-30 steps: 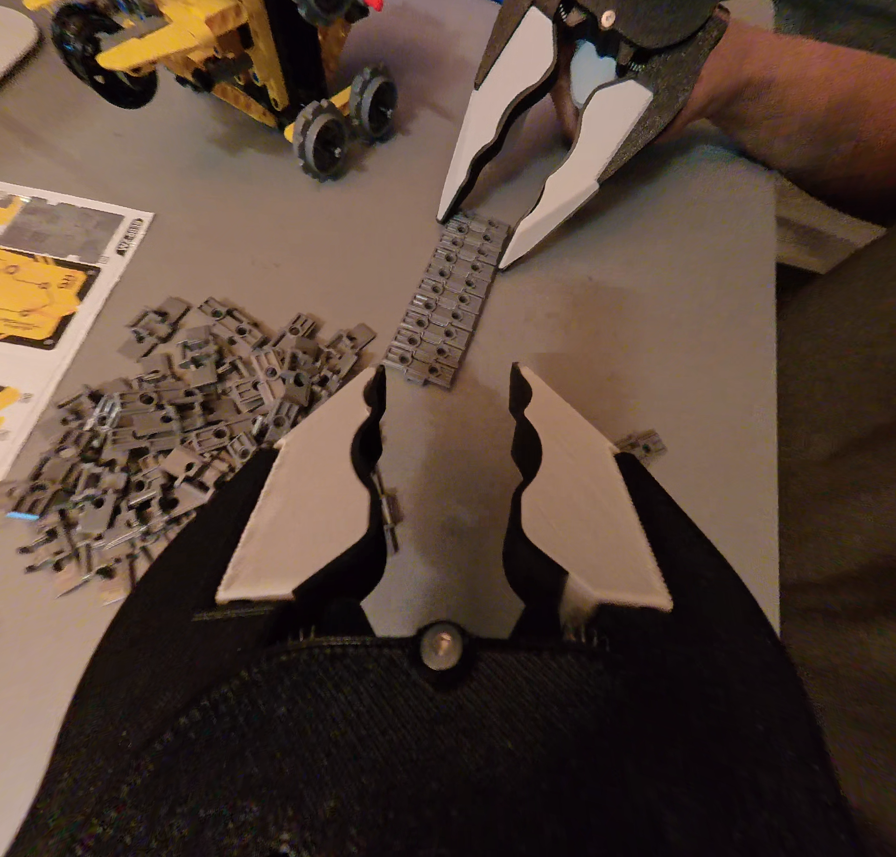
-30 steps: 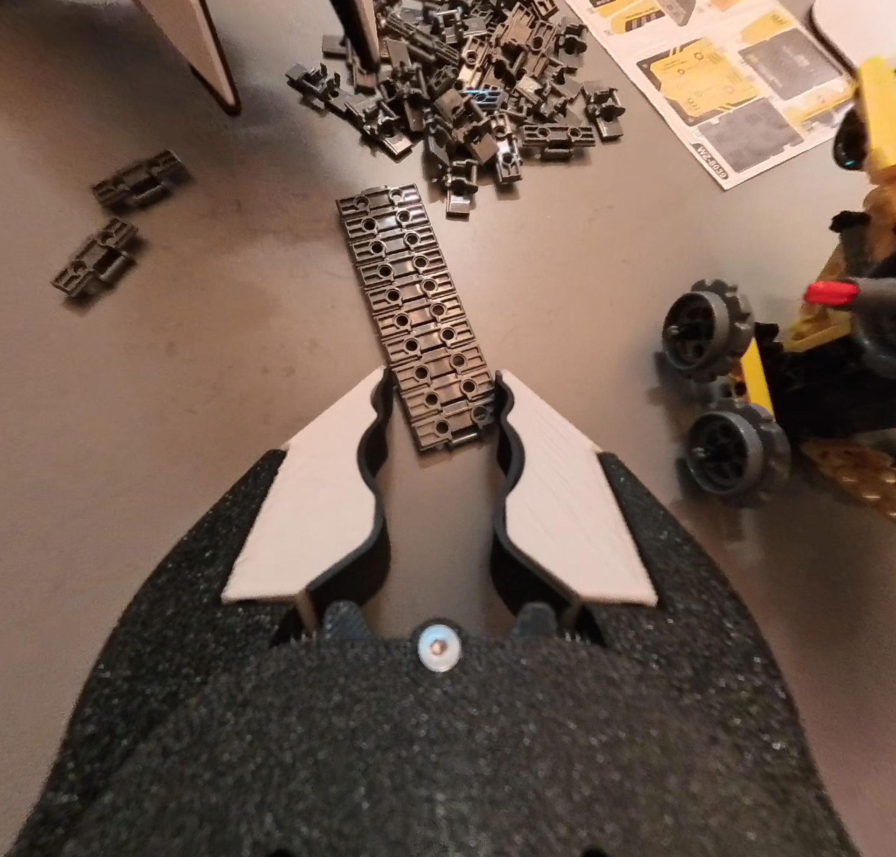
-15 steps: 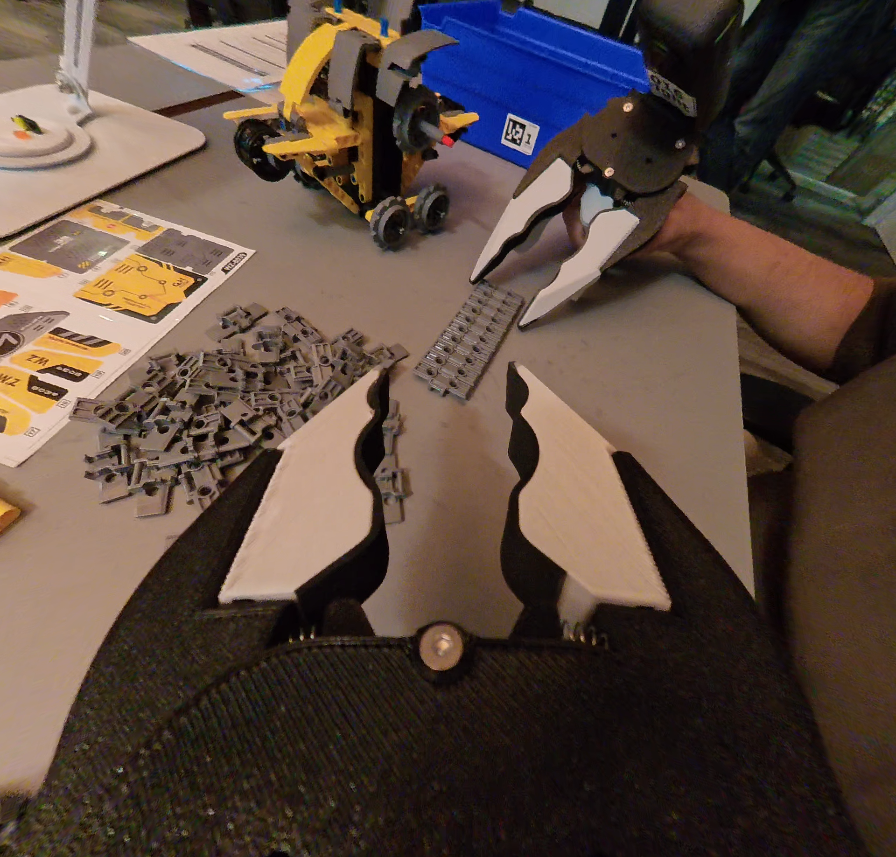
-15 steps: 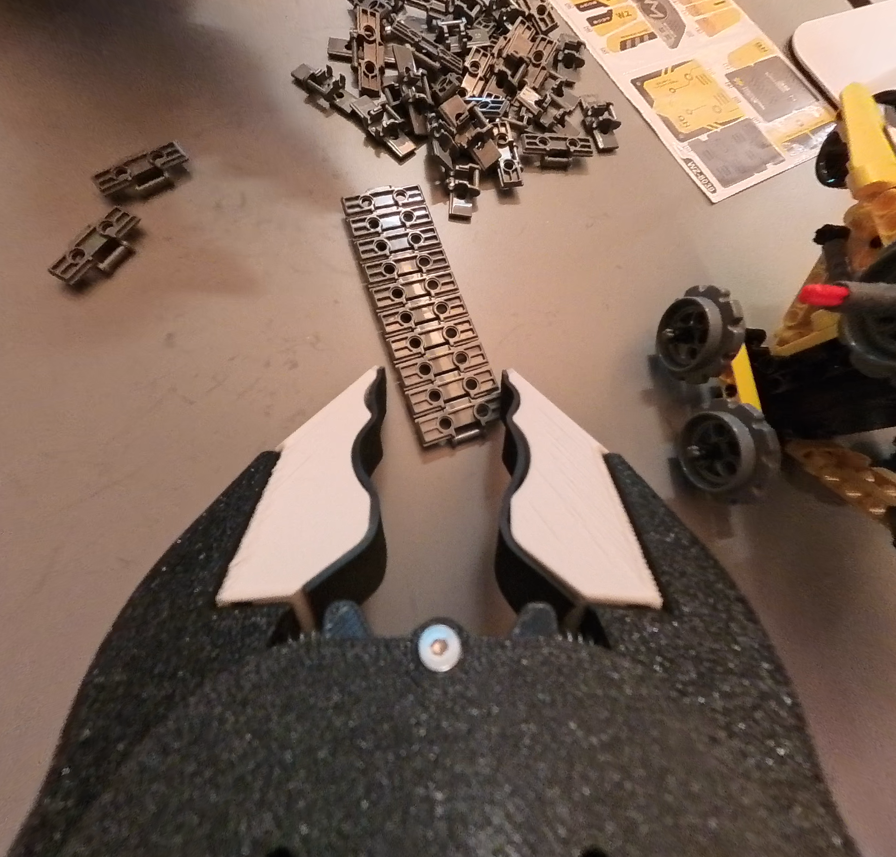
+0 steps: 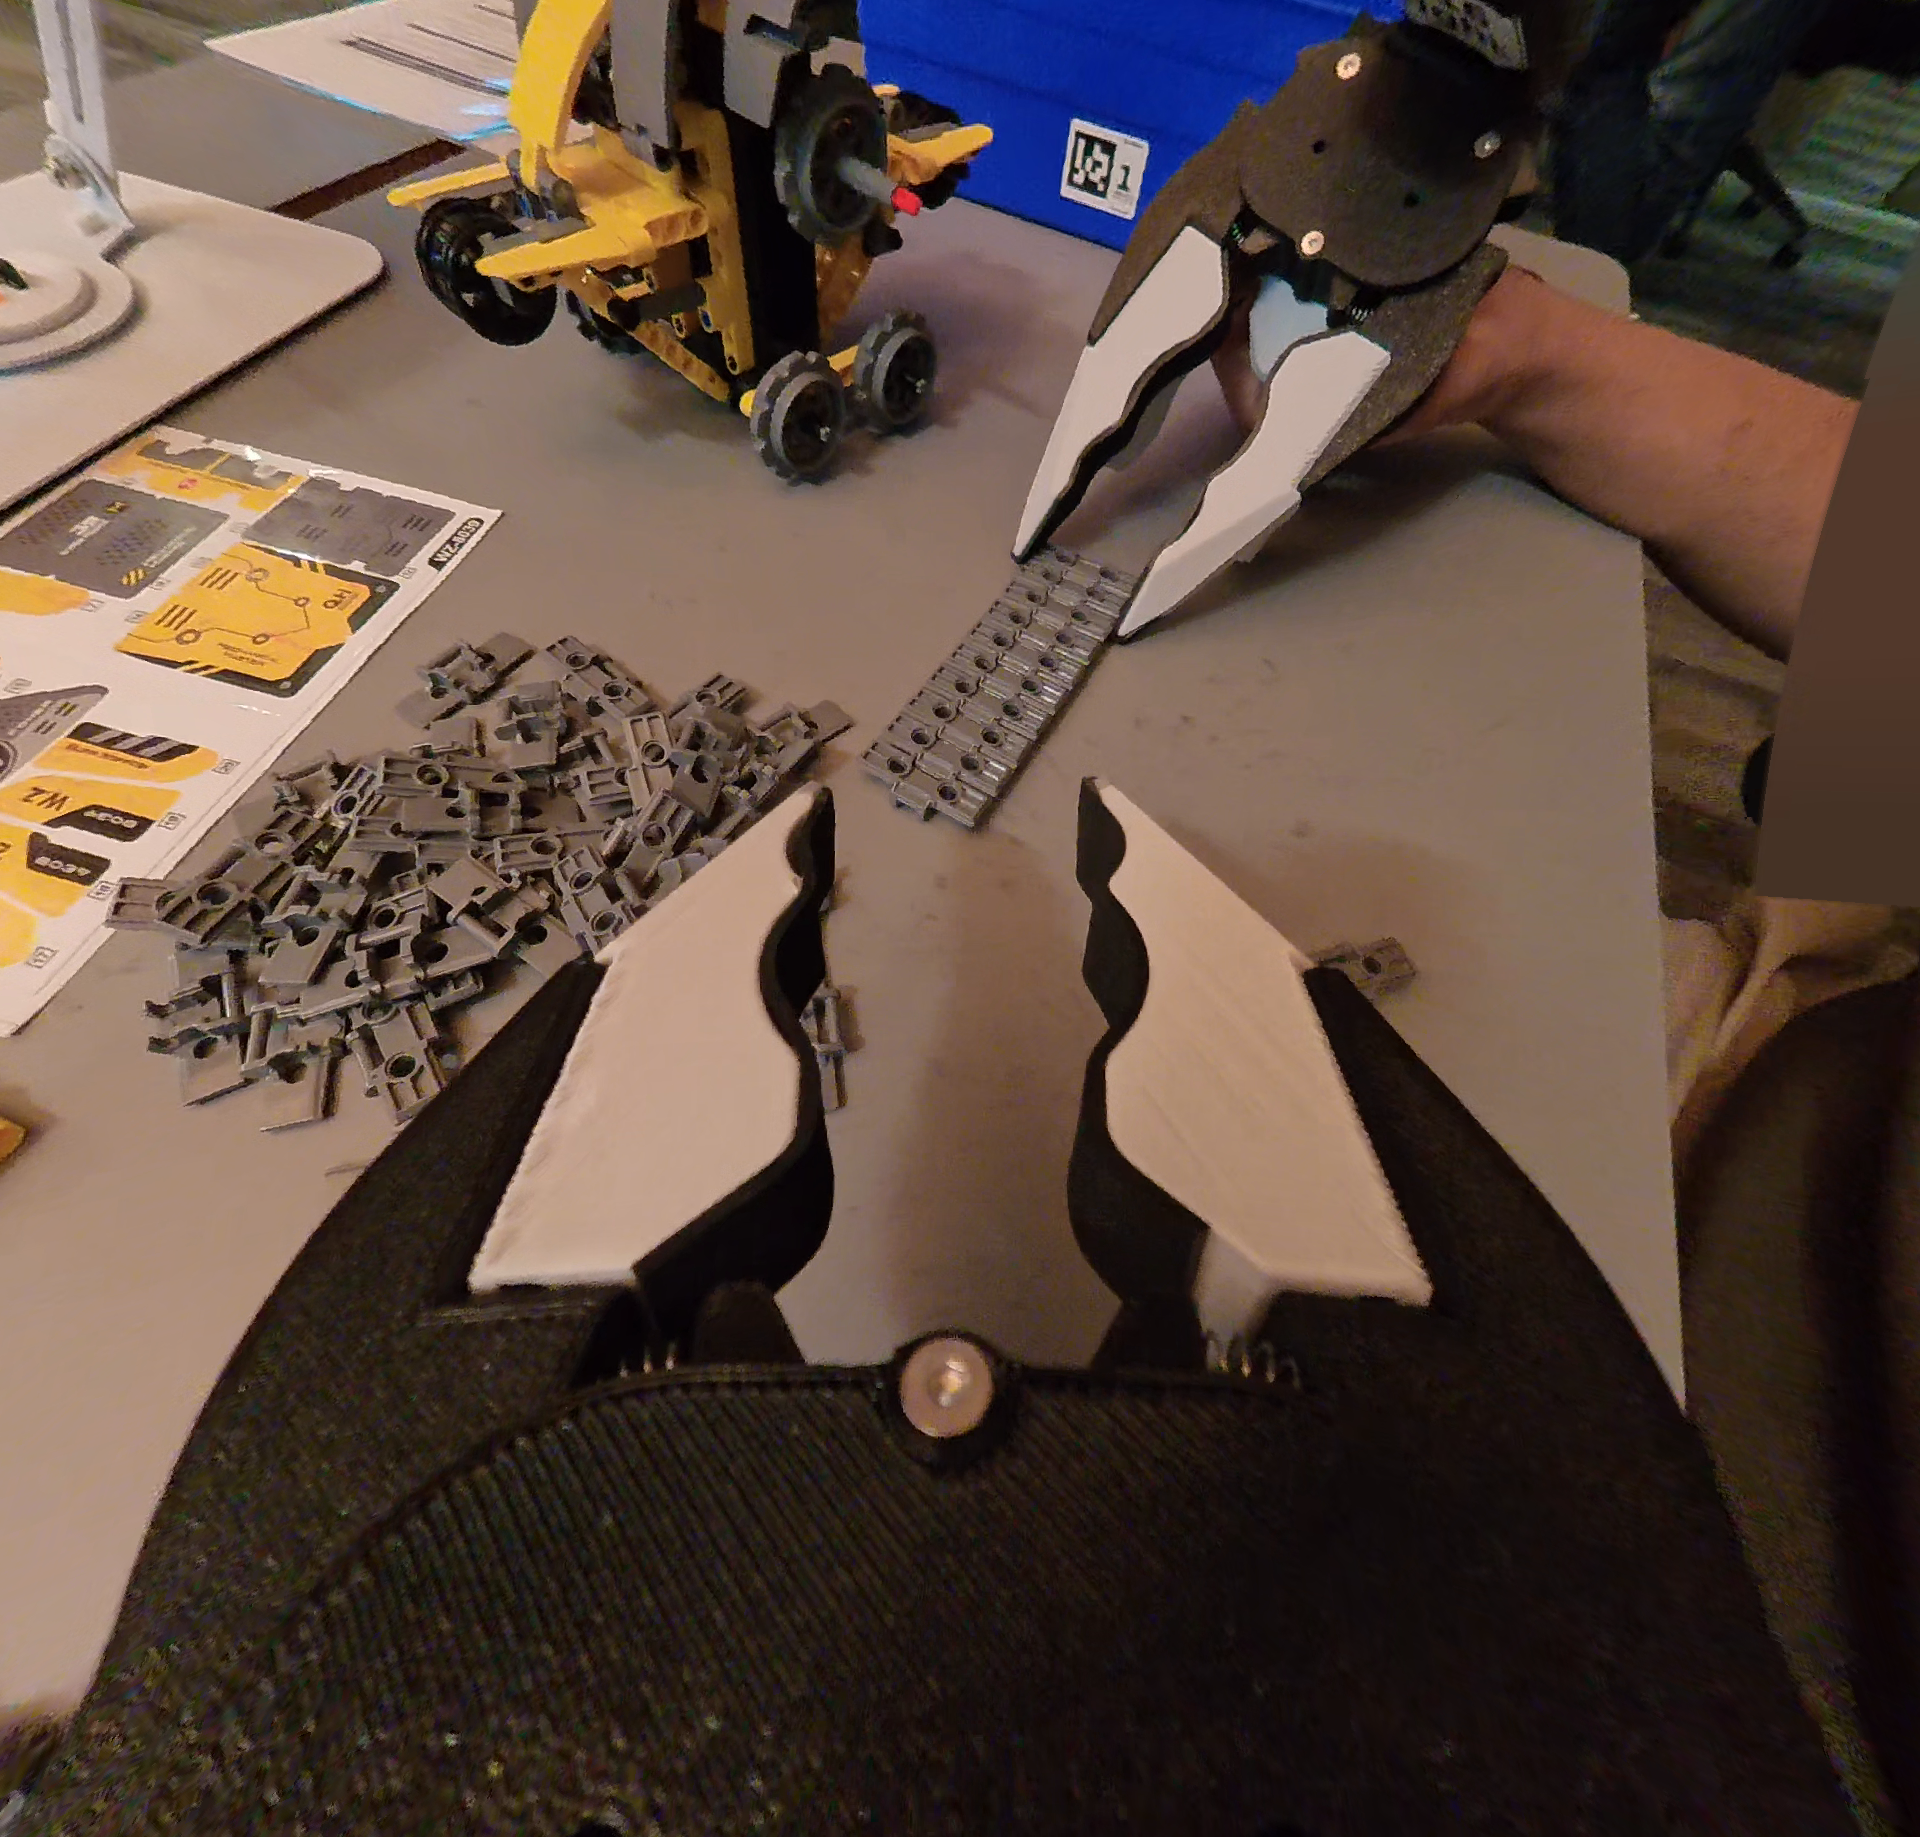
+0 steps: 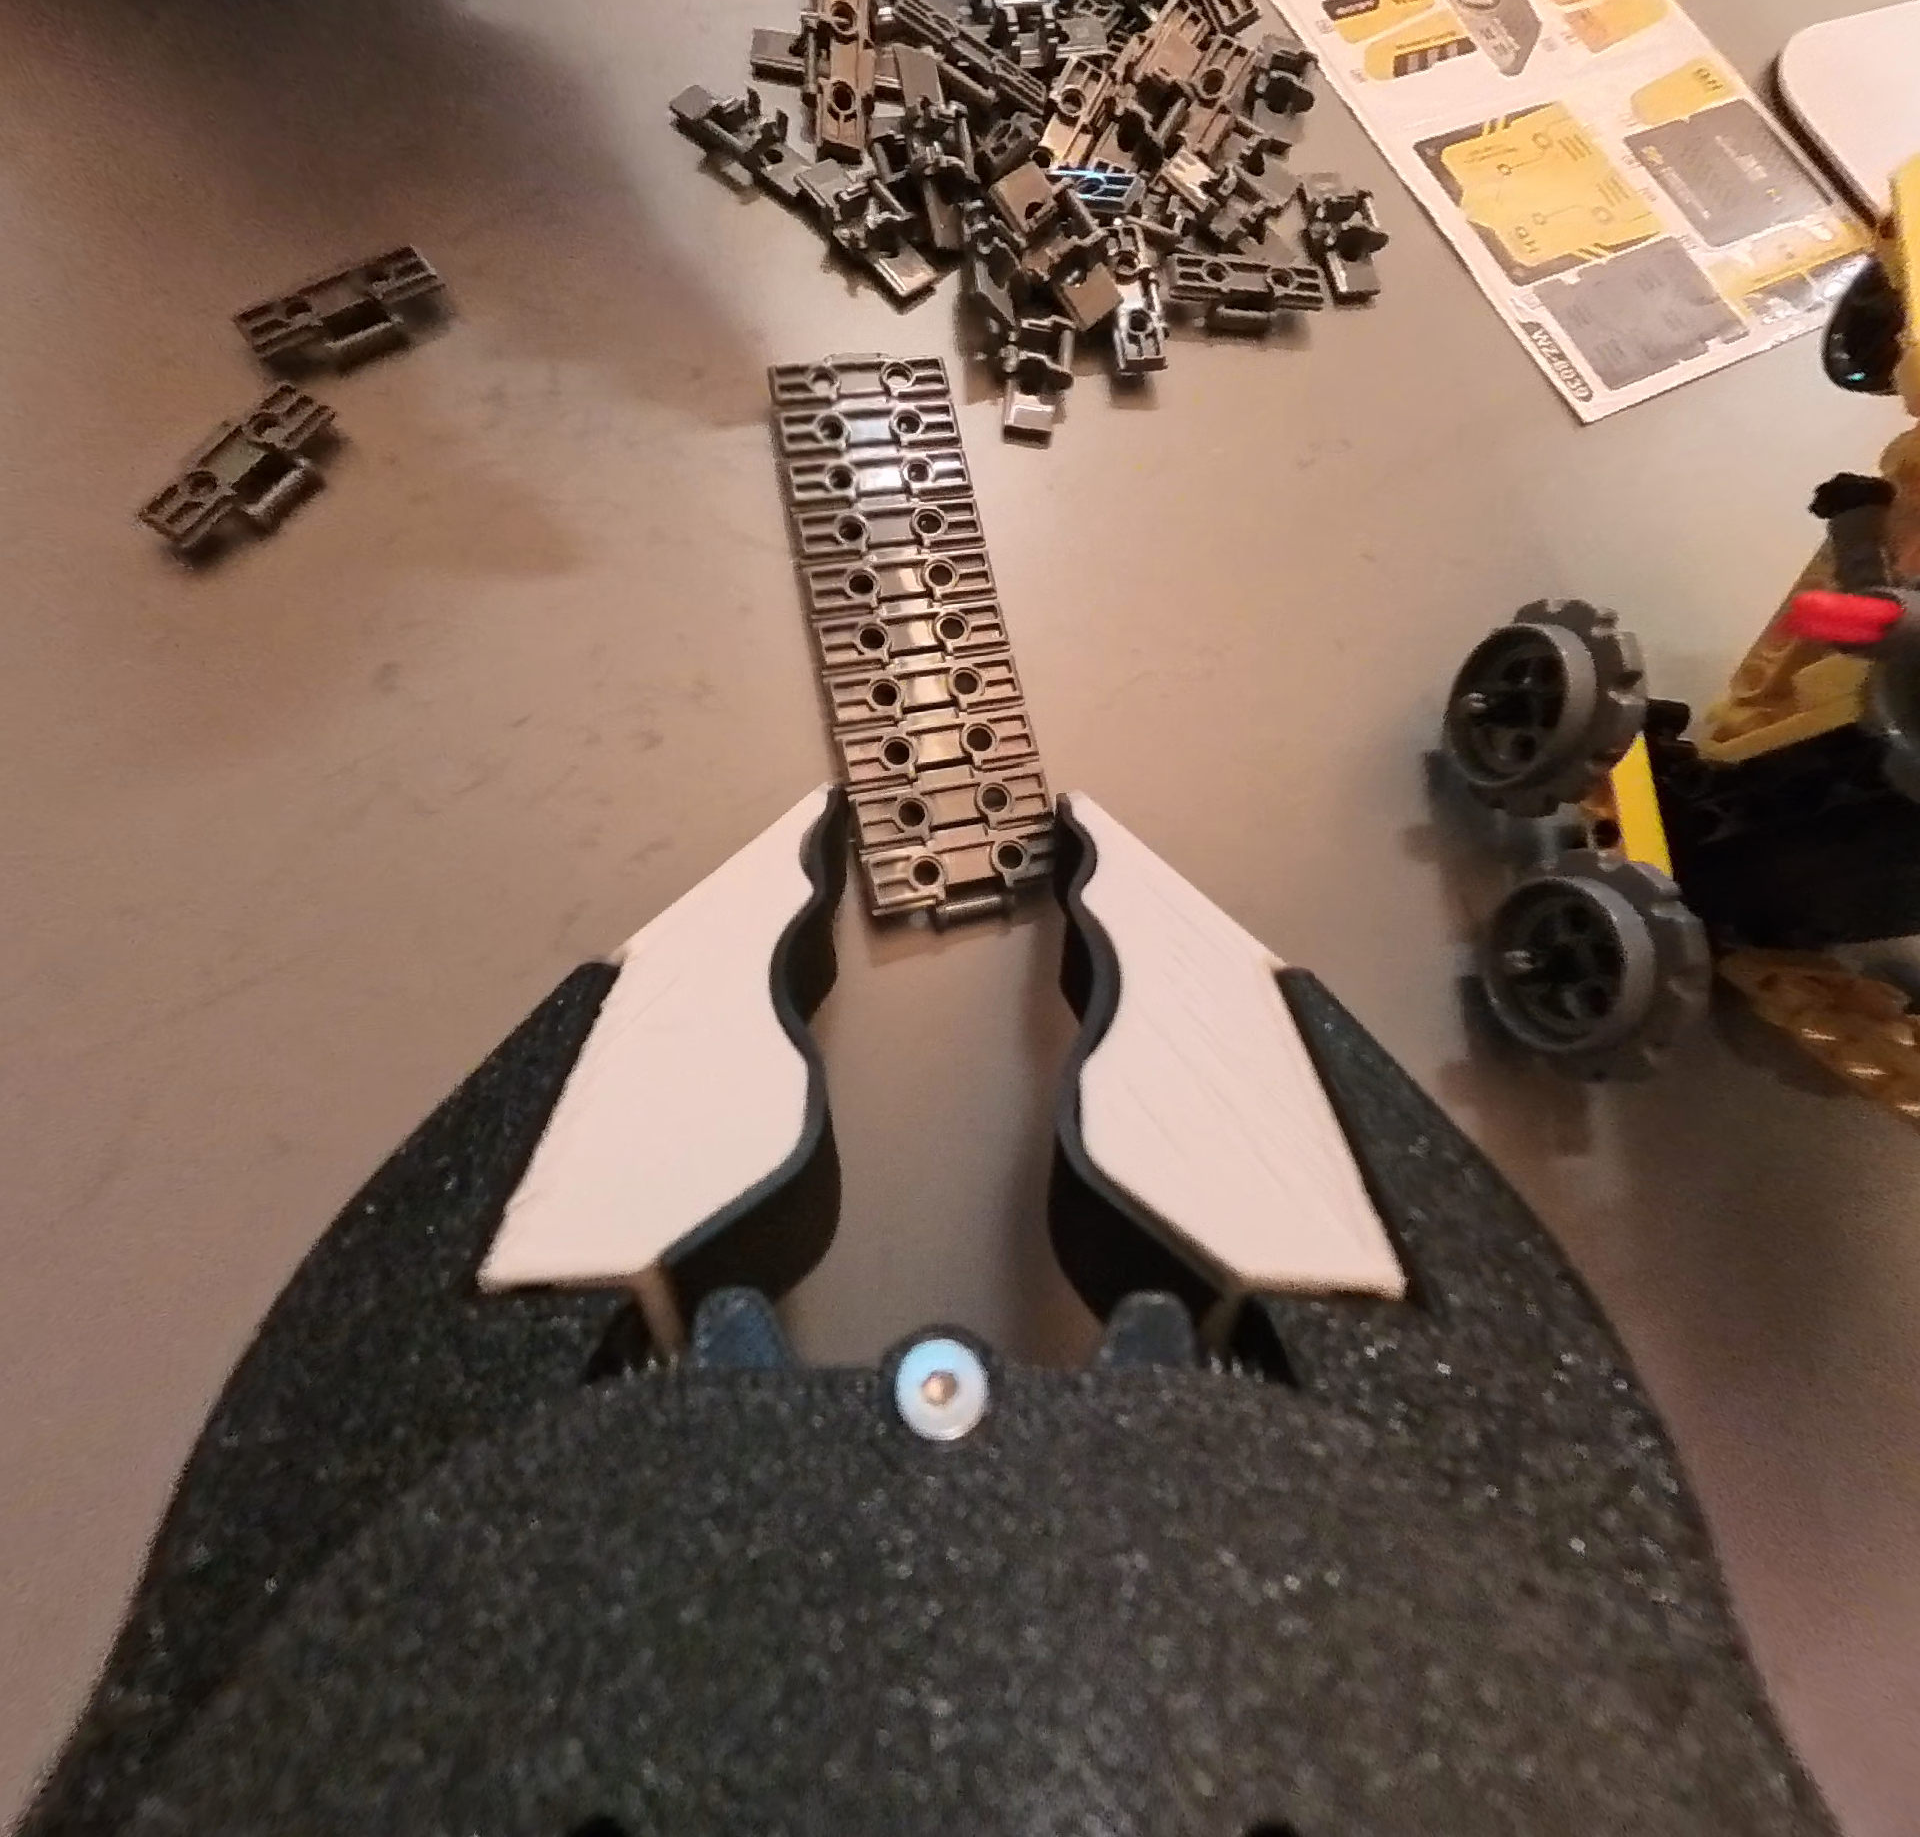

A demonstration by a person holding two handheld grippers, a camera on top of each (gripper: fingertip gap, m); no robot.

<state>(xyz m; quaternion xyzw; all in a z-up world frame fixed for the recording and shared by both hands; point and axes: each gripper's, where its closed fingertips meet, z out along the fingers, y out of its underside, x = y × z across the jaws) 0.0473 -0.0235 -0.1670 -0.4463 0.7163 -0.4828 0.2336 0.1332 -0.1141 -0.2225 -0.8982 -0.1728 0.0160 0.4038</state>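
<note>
A grey strip of joined track links (image 5: 997,686) lies flat on the grey table (image 5: 1351,748). It also shows in the right wrist view (image 6: 904,582). My right gripper (image 6: 948,811) is open, its fingertips on either side of the strip's near end, close to its edges. The left wrist view shows it (image 5: 1075,592) at the strip's far end, held by a hand. My left gripper (image 5: 954,800) is open and empty, a short way back from the strip's other end. A pile of loose grey links (image 5: 447,873) lies left of it, also seen in the right wrist view (image 6: 1039,114).
A yellow and black wheeled model (image 5: 707,208) stands behind the pile; its wheels (image 6: 1538,686) are right of my right gripper. A blue bin (image 5: 1091,52), sticker sheet (image 5: 208,592) and white stand base (image 5: 156,270) sit farther off. Loose links (image 6: 343,307) (image 6: 239,473) lie apart.
My left gripper has drawn back from the strip's end, tilted up, and left the right wrist view. My right gripper stays astride the strip, its jaws slightly narrower than half a second ago.
</note>
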